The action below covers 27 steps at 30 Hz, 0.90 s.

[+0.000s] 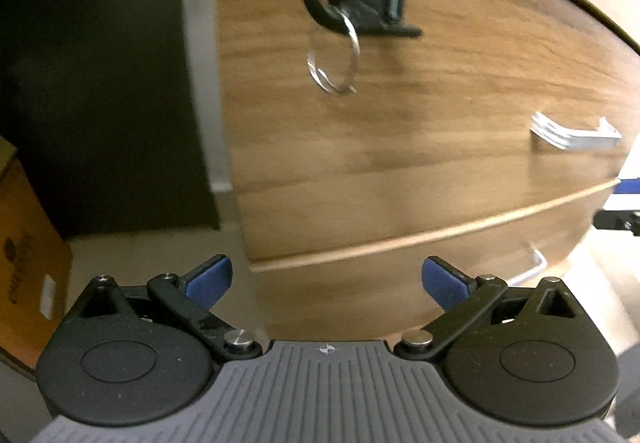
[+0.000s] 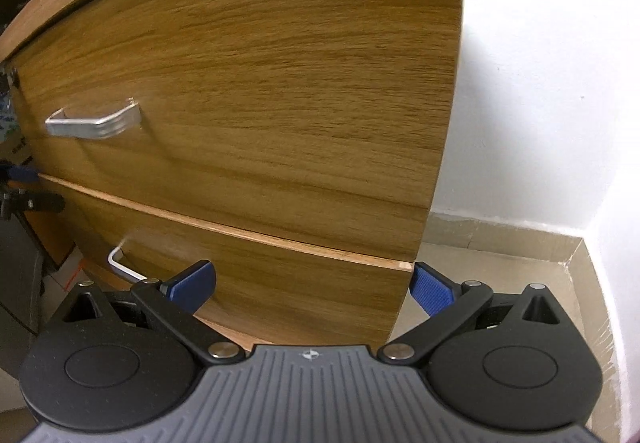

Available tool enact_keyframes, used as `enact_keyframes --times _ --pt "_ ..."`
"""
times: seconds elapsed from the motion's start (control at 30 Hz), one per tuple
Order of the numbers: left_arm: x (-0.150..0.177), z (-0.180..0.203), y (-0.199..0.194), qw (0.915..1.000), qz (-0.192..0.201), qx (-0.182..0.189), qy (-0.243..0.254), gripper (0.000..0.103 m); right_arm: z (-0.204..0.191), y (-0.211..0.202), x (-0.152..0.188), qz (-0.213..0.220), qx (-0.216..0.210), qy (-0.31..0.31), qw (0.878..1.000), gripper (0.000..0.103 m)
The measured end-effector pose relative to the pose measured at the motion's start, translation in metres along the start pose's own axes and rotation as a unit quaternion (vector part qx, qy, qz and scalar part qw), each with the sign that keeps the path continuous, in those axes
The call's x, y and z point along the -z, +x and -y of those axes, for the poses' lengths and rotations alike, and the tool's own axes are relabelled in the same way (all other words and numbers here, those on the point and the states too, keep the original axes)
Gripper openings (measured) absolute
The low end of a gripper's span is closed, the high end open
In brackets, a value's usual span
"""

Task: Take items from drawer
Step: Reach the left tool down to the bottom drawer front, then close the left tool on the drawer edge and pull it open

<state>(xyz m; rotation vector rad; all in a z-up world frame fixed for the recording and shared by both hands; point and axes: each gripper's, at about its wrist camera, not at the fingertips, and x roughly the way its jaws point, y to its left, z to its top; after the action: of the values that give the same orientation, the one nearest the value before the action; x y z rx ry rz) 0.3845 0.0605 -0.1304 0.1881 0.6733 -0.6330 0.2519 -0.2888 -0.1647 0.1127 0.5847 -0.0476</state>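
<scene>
A wooden drawer unit fills both views, its drawers closed. The upper drawer front carries a silver handle. A black lock with a key and key ring sits at its upper left. The lower drawer has its own silver handle. My left gripper is open, low before the unit's left corner. My right gripper is open, near the lower drawer's right edge. Neither holds anything. The drawers' contents are hidden.
A brown cardboard box stands on the floor at far left, beside a dark recess. A white wall and beige tiled floor lie right of the unit. The other gripper's tip shows at the left edge.
</scene>
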Motion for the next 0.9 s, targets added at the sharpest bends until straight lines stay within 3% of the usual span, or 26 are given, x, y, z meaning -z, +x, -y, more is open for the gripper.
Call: enact_keyframes --times 0.4,0.63,0.8,0.9 --pt "0.007 0.001 -0.015 0.9991 -0.001 0.0 -0.041 0.098 -0.007 -0.008 -0.002 -0.032 -0.012 0.016 0.999 0.103" --pt "0.002 0.016 -0.047 0.9919 0.034 -0.047 -0.113 0.097 -0.005 -0.027 0.004 -0.053 -0.039 0.026 0.997 0.103" --pt "-0.01 0.042 -0.042 0.9961 0.007 -0.067 -0.057 0.073 -0.001 -0.041 0.002 -0.065 -0.044 0.015 0.997 0.103" --pt "-0.022 0.046 -0.025 0.9958 -0.012 -0.061 -0.068 0.056 -0.004 -0.044 0.003 -0.07 -0.041 0.01 0.997 0.103"
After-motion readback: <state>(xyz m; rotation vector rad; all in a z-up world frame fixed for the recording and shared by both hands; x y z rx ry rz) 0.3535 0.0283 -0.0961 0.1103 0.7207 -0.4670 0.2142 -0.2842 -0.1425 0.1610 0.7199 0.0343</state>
